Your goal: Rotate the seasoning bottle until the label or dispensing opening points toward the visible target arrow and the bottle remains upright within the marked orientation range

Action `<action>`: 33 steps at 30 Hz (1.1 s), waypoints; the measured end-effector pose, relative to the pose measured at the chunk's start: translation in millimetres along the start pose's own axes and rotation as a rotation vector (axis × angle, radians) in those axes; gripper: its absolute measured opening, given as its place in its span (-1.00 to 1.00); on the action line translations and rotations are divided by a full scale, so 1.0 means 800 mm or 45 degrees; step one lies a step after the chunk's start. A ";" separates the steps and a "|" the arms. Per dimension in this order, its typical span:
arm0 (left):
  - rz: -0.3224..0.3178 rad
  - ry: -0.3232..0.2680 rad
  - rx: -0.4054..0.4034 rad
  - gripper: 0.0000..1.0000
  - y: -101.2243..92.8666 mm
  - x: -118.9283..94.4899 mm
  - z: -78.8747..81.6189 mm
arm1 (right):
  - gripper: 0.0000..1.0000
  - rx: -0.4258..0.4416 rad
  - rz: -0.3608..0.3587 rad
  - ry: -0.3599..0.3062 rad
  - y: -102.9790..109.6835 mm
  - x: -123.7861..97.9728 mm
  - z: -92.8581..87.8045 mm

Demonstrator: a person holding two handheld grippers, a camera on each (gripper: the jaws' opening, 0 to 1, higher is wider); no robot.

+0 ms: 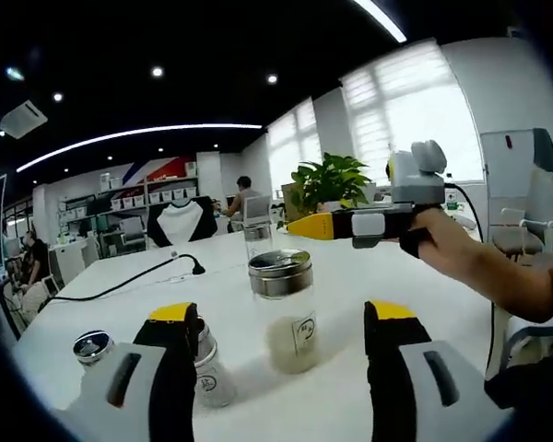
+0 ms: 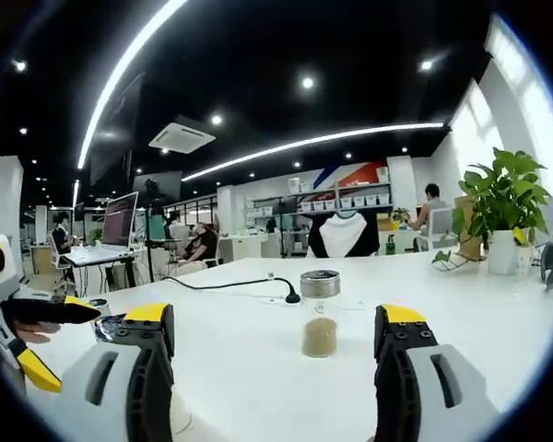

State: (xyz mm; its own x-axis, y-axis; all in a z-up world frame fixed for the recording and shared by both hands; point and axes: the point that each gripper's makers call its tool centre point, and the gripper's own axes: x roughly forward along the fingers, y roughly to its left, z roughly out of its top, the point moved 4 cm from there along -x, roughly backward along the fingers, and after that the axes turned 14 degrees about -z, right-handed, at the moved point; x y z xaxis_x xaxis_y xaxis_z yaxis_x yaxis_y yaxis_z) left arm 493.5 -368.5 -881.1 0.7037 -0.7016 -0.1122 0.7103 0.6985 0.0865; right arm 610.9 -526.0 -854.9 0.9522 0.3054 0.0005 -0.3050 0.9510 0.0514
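Risk in the left gripper view lies with the crowding: the seasoning bottle (image 1: 287, 308) stands upright at lower centre, between the left gripper (image 1: 281, 345) fingers, which are apart and not touching it. A smaller jar (image 1: 209, 368) sits just beside the left finger (image 1: 170, 354) and another metal cap (image 1: 93, 346) shows at lower left, so closing carelessly could, I judge, knock a neighbour or tip the bottle. The bottle is clear glass with a silver screw cap, pale granules in its lower part and a small label facing the camera. The right gripper (image 1: 313, 226) hangs at upper right, held by a hand (image 1: 442, 235); whether its fingers are apart here I cannot tell. No target arrow is readable on the white desk (image 1: 350, 267), so misjudging the heading is a real danger.

Seen in the right gripper view, a bottle (image 2: 320, 313) stands upright at centre, well ahead of the spread right fingers. A cable (image 2: 230, 284) lies behind it. The left gripper (image 2: 46, 313) enters at lower left. A twist off-axis could topple the bottle.
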 end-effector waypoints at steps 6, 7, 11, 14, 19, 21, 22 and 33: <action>0.049 -0.001 -0.003 0.75 0.007 -0.004 0.002 | 0.79 -0.015 -0.015 -0.004 -0.007 0.008 0.005; 0.054 0.004 -0.004 0.75 0.009 -0.005 0.002 | 0.78 -0.027 -0.022 -0.003 -0.009 0.010 0.006; 0.038 0.009 -0.008 0.75 0.009 -0.007 0.002 | 0.71 -0.050 -0.022 0.007 -0.016 0.020 0.005; 0.041 0.018 0.002 0.75 0.010 -0.009 0.002 | 0.70 -0.060 -0.030 0.012 -0.022 0.028 0.005; 0.057 0.019 -0.001 0.76 0.013 -0.012 0.003 | 0.59 -0.038 0.039 -0.005 -0.020 0.045 0.009; 0.054 0.023 0.001 0.76 0.014 -0.010 0.003 | 0.57 -0.017 0.047 0.000 -0.020 0.053 0.009; 0.053 0.024 0.001 0.76 0.014 -0.009 0.003 | 0.57 -0.020 0.051 0.004 -0.019 0.056 0.007; 0.036 0.036 -0.009 0.76 0.014 -0.004 -0.001 | 0.43 -0.018 0.045 0.031 -0.026 0.096 0.005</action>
State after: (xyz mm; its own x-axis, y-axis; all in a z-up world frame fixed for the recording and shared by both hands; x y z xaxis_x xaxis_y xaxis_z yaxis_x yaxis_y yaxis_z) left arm 499.0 -358.1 -880.2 0.7228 -0.6772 -0.1374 0.6897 0.7193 0.0832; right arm 690.4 -522.9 -851.9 0.9403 0.3397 -0.0224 -0.3387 0.9401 0.0379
